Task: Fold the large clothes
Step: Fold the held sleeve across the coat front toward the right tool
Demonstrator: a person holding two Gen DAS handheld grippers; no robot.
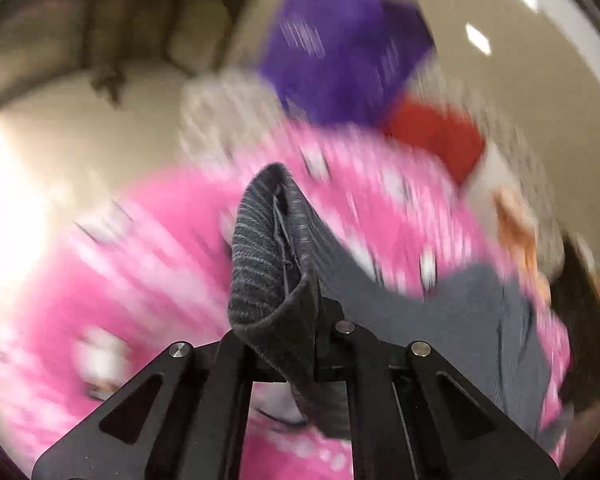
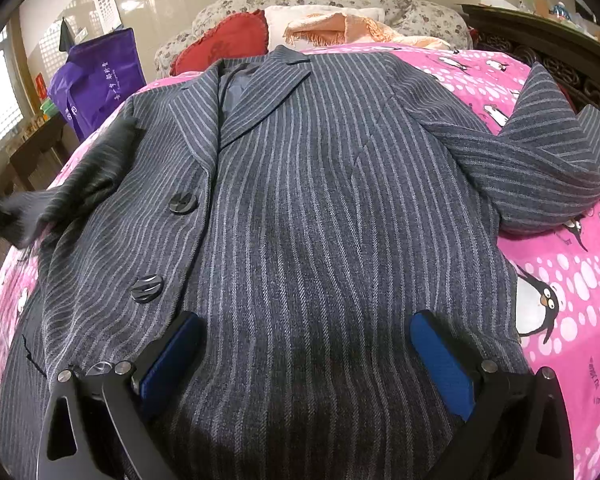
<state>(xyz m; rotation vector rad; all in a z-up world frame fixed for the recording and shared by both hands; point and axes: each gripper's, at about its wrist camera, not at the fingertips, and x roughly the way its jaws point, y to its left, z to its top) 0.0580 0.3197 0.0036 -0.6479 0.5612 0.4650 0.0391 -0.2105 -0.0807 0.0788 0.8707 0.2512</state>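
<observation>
Left hand-held gripper (image 1: pixel 300 320) pinches striped jacket (image 2: pixel 320 200) sleeve; purple bag (image 2: pixel 96 80) print illegible.

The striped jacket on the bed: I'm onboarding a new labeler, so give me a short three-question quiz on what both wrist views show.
1. True or false: the left gripper is shut on a fold of the striped jacket.
2. The right gripper is: A) shut on a button, B) open over the jacket's front, C) holding the purple bag.
3. Fill in: the bedspread is pink with ____ printed on it.

Key: 1 true; 2 B; 3 penguins.
</observation>
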